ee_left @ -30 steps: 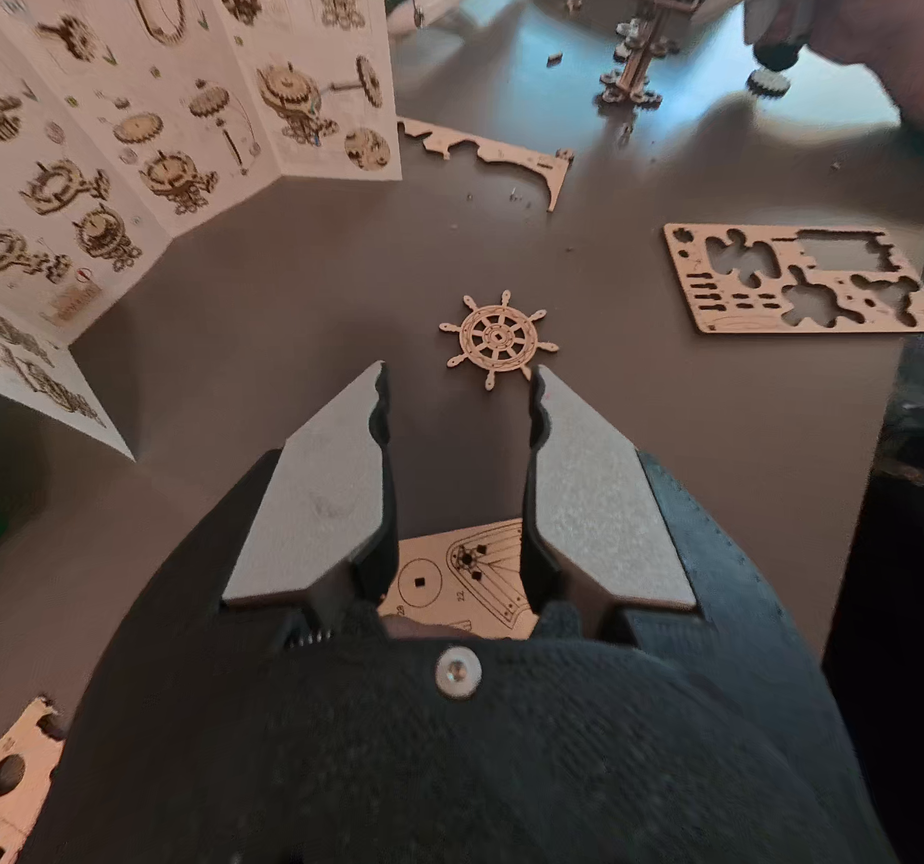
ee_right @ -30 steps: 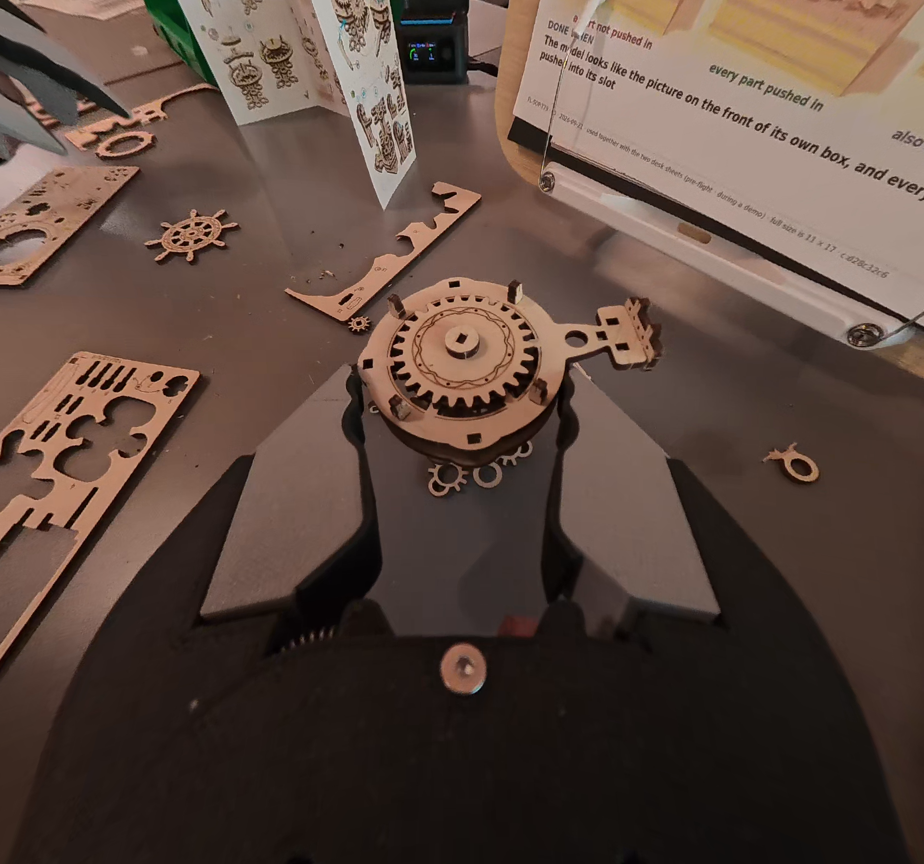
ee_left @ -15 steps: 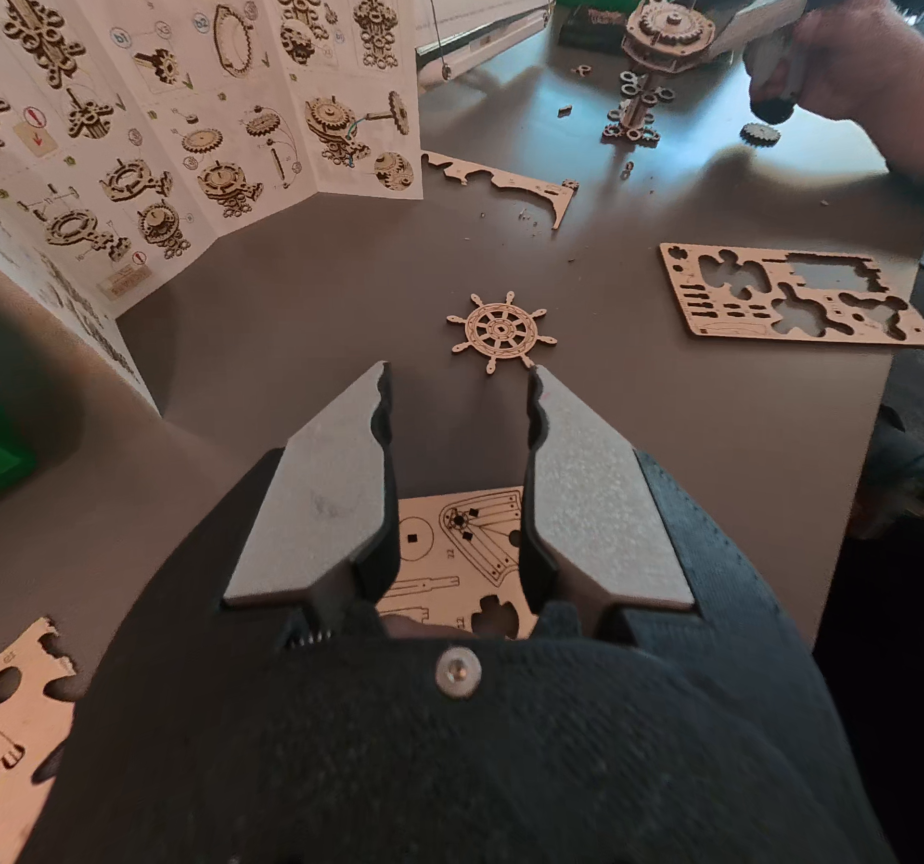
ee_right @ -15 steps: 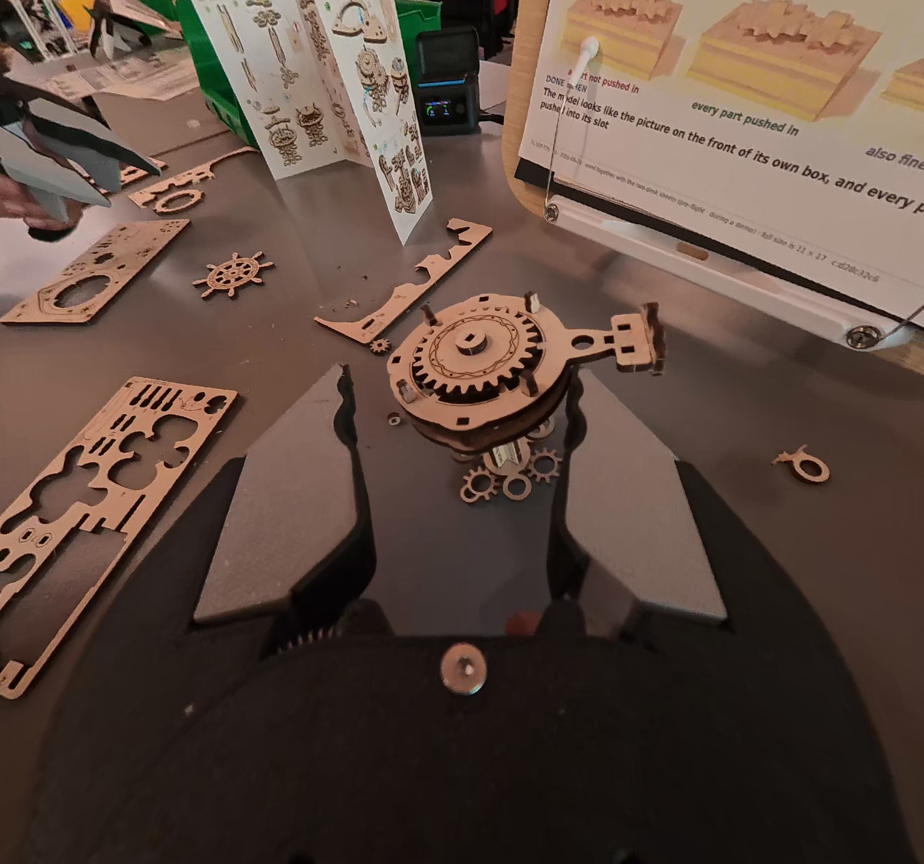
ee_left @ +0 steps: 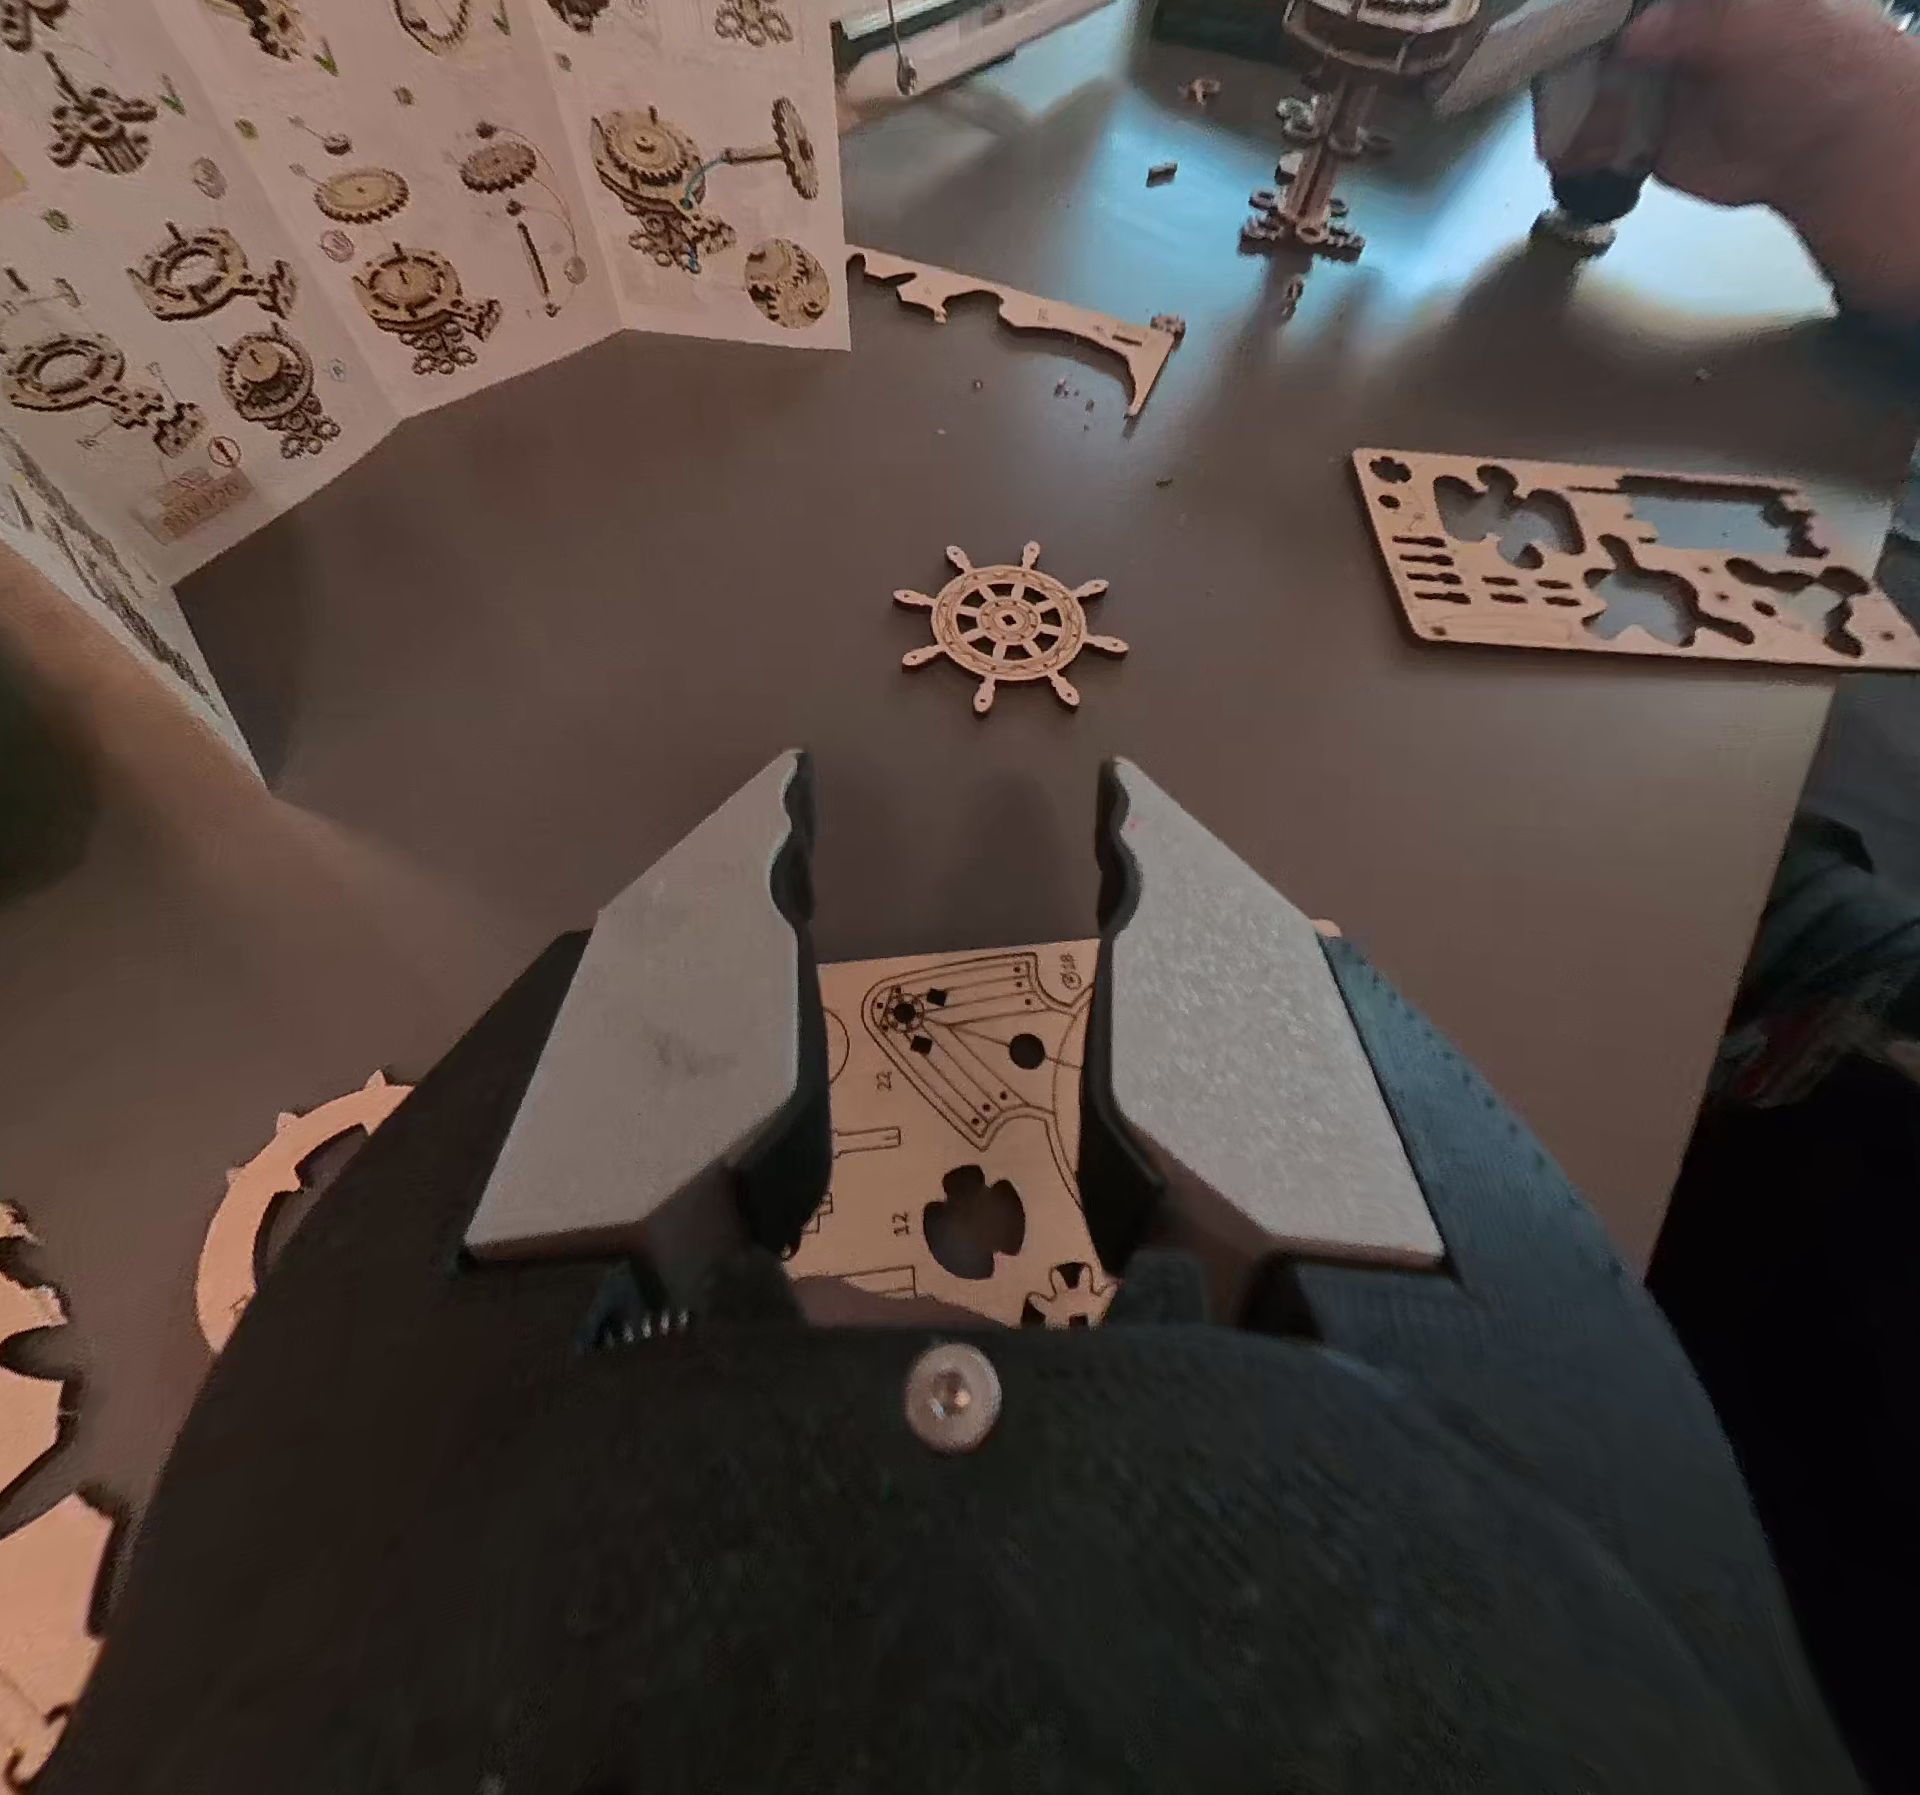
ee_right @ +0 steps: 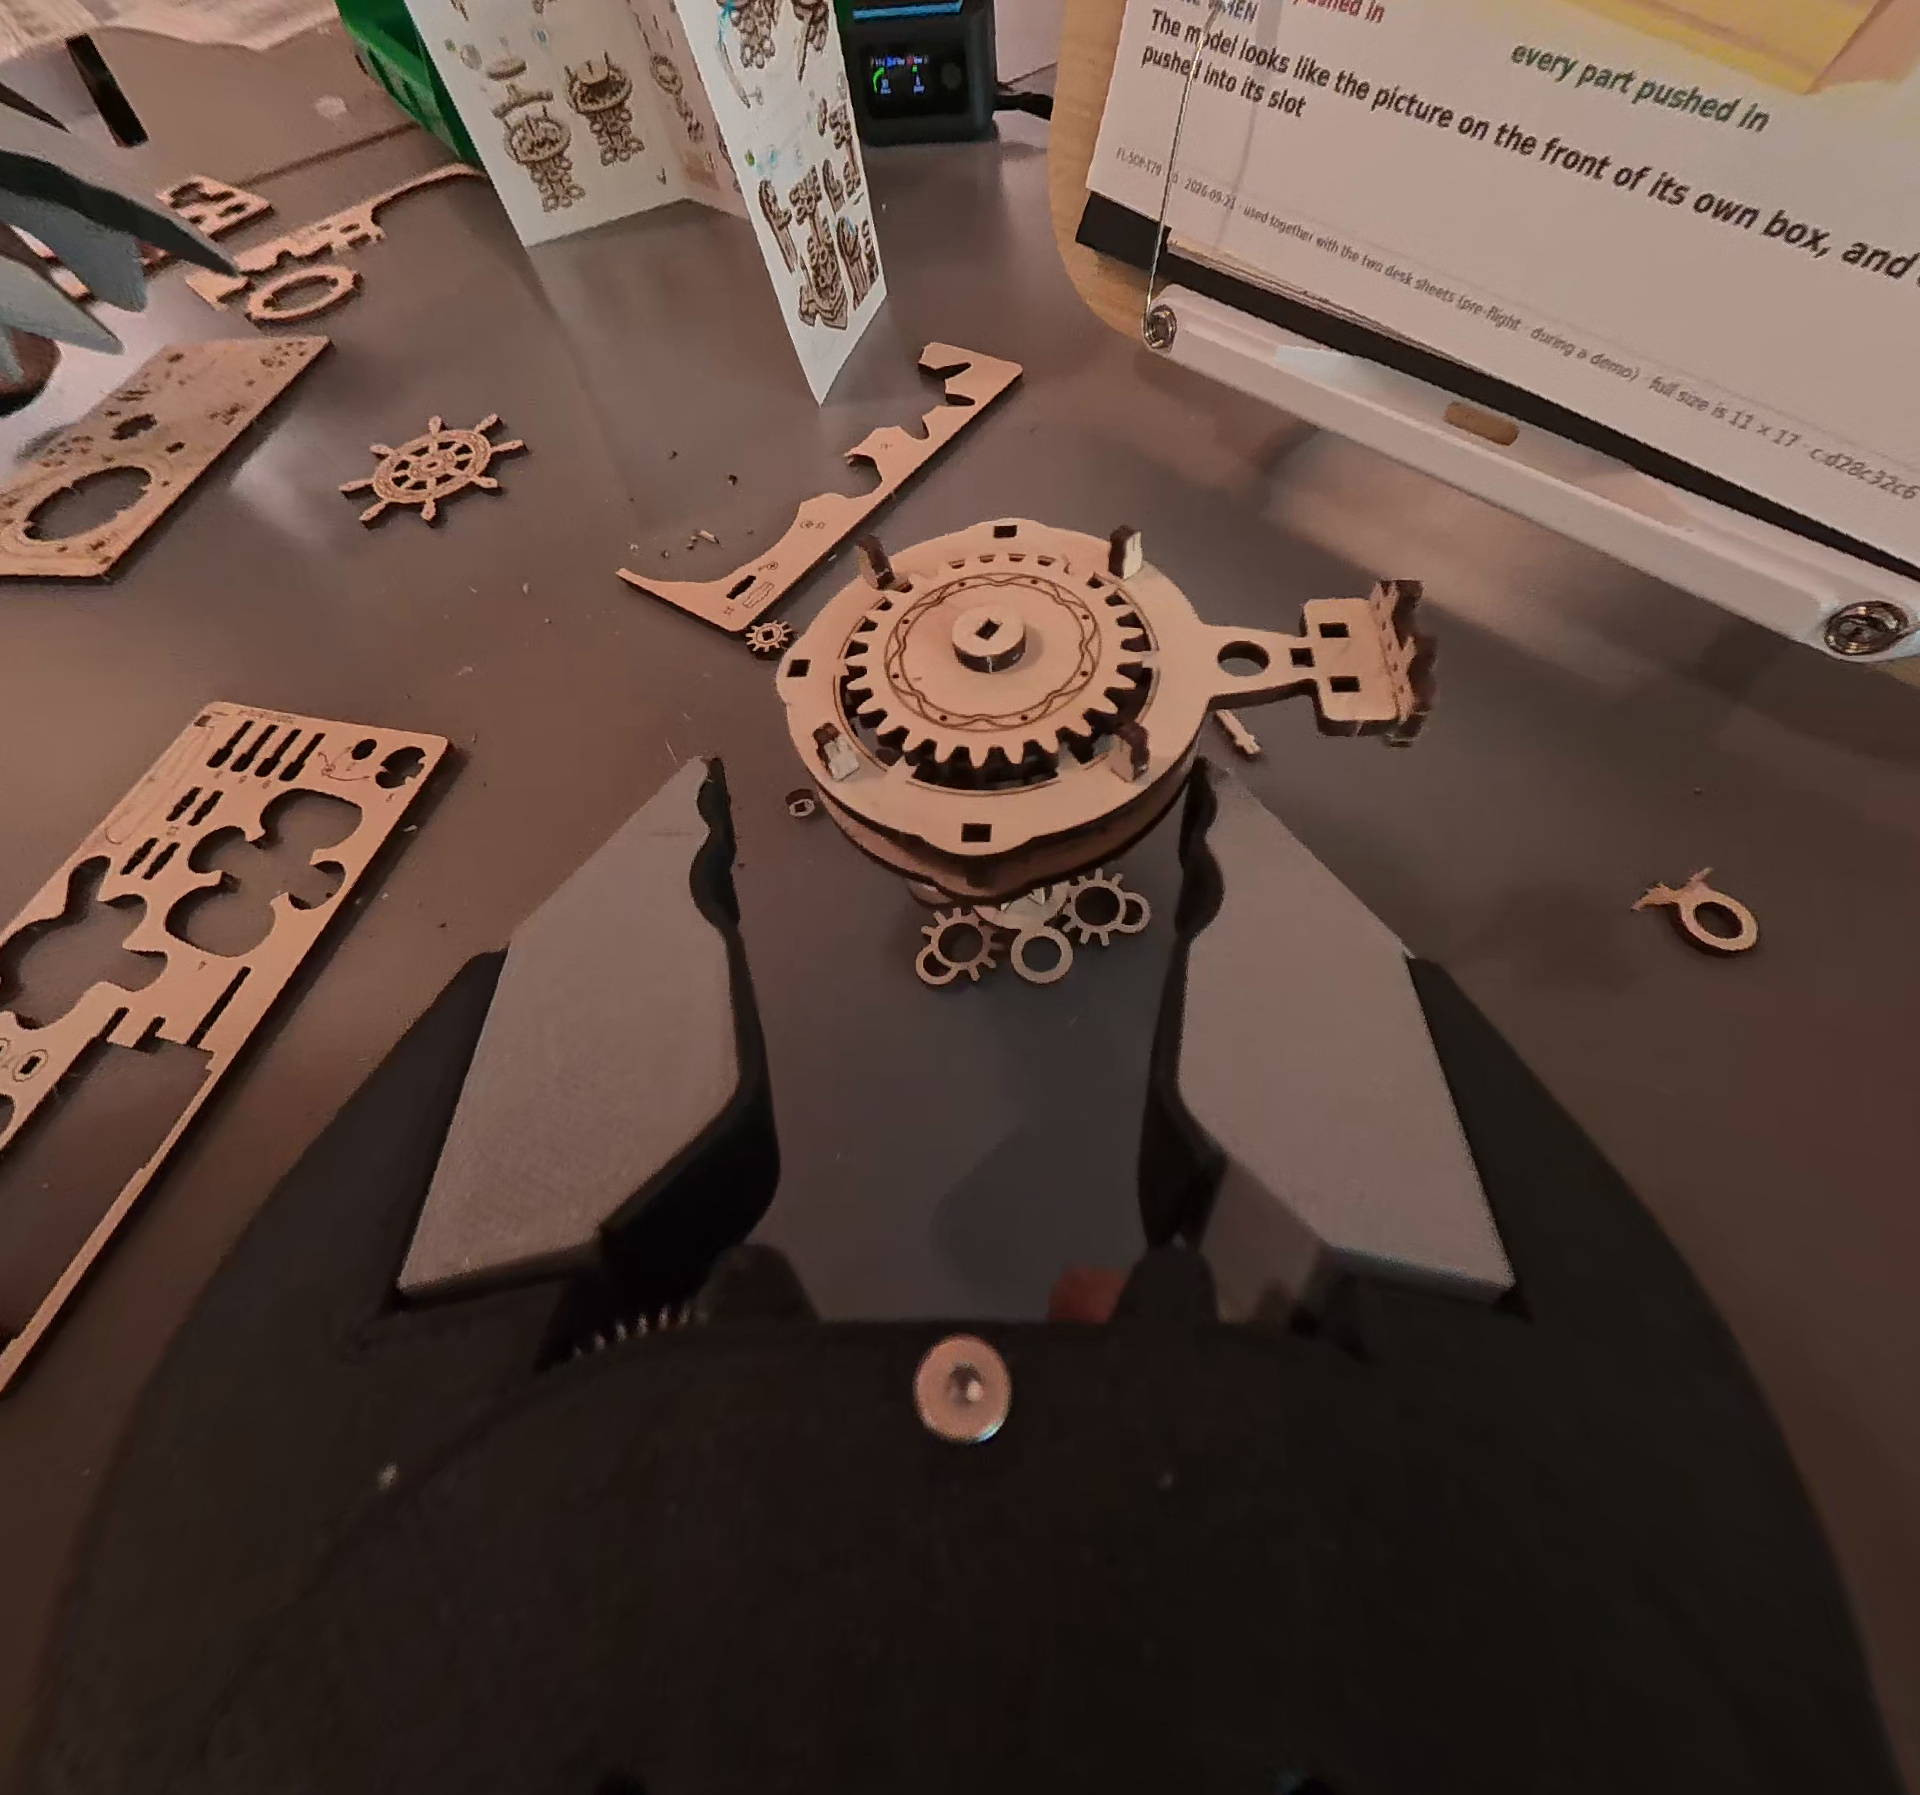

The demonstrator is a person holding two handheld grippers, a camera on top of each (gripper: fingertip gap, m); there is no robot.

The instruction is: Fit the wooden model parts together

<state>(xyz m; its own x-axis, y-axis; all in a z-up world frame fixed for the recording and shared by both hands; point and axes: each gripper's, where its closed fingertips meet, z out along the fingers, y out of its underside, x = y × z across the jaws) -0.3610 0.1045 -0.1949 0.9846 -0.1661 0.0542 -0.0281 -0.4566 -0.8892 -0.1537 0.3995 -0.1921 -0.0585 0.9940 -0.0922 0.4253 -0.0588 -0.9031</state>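
Standing the gear assembly (ee_right: 987, 696) upright at frame centre on its own foot, my right gripper (ee_right: 956, 810) spread and off it, frees my left gripper (ee_left: 956, 810), also spread and empty, for the ship's wheel (ee_left: 1008, 625) lying just above its tips.

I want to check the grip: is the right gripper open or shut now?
Open. The right gripper has a wide gap, and the gear assembly stands on the table beyond the tips.
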